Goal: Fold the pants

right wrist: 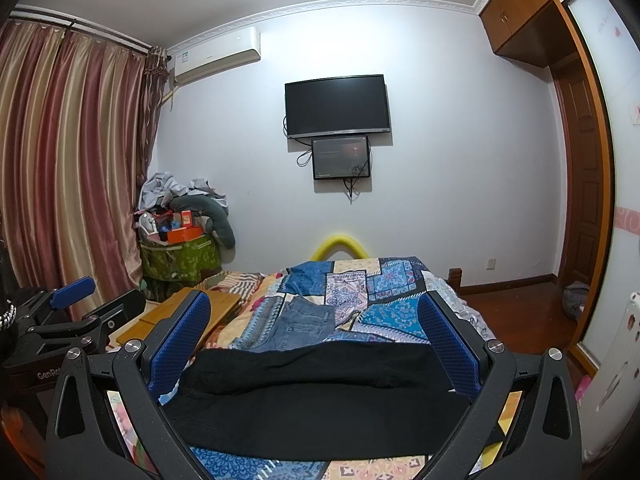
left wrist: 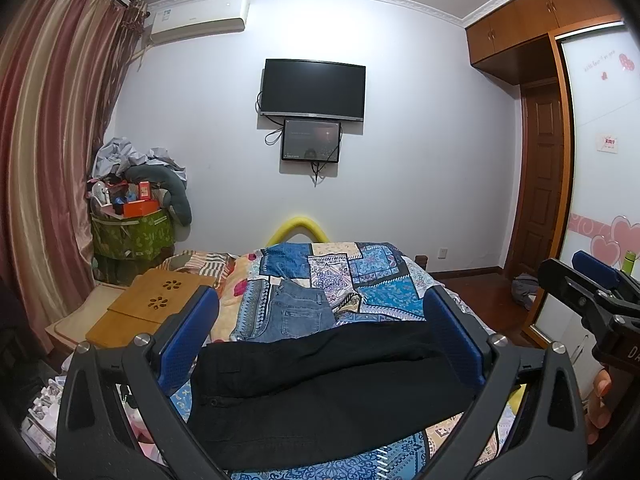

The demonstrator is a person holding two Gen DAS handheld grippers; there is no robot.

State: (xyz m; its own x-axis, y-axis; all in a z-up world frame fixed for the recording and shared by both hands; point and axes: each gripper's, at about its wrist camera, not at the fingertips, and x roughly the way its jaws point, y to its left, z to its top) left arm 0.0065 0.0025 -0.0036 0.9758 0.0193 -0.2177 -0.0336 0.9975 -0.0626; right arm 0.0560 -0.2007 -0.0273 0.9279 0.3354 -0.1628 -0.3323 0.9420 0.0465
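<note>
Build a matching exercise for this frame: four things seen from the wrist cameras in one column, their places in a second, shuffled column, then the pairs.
Things:
1. black pants
2. faded blue denim jeans
3. flat black television
4. white air conditioner unit

Places:
A. high on the wall beside the striped curtain
B. on the patchwork quilt, farther from the cameras
C. mid-wall, above a small dark screen
D. nearest the cameras, between the open blue fingers

Pairs: 1-D, 2-B, 3-C, 4-A
</note>
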